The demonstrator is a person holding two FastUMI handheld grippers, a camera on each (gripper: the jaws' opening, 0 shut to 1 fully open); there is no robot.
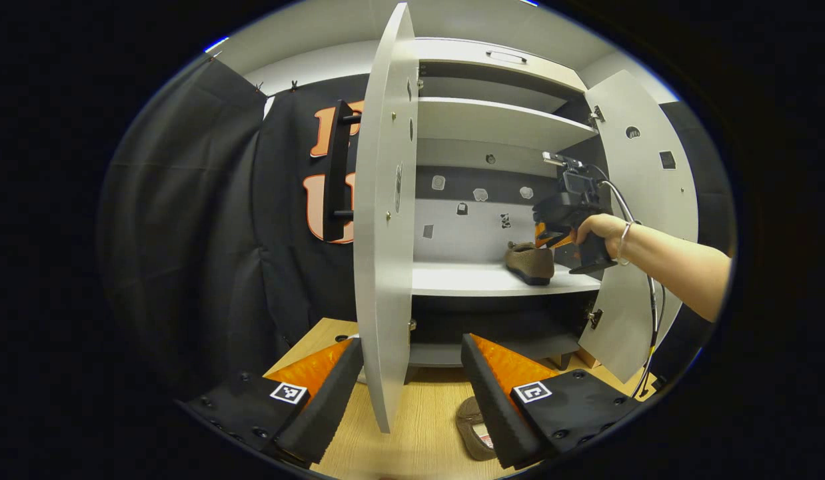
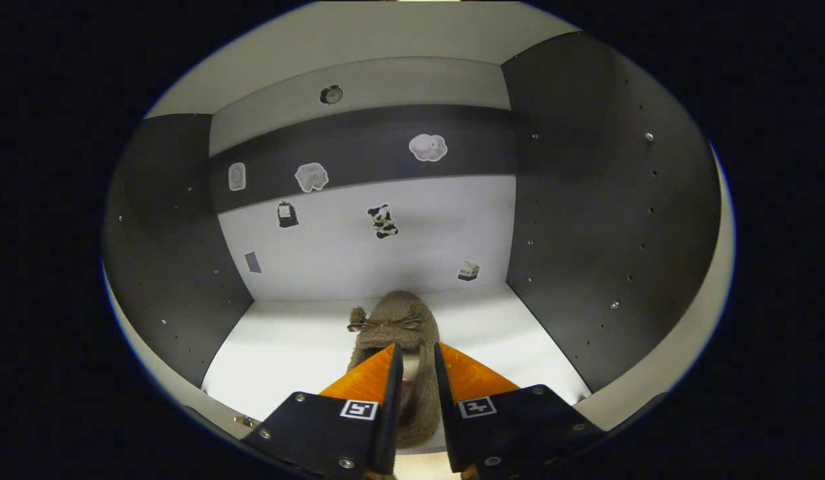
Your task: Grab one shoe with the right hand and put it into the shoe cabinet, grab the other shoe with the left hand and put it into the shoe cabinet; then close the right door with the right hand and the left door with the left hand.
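Observation:
A brown fuzzy shoe (image 2: 392,320) with a small bow rests on the white middle shelf (image 2: 286,347) of the shoe cabinet, toe toward the back wall. My right gripper (image 2: 416,350) is shut on the shoe's right side wall near the heel. In the left gripper view the same shoe (image 1: 529,261) lies on that shelf, with the right gripper (image 1: 552,233) and the hand holding it just above its heel. The second brown shoe (image 1: 474,430) lies on the wooden surface, partly behind one finger of my open left gripper (image 1: 411,341).
Both cabinet doors stand open: the left door (image 1: 386,233), edge-on right in front of my left gripper, with a black handle (image 1: 336,170) on its outer face, and the right door (image 1: 646,220) behind the person's forearm. Small stickers dot the cabinet's back wall (image 2: 386,220).

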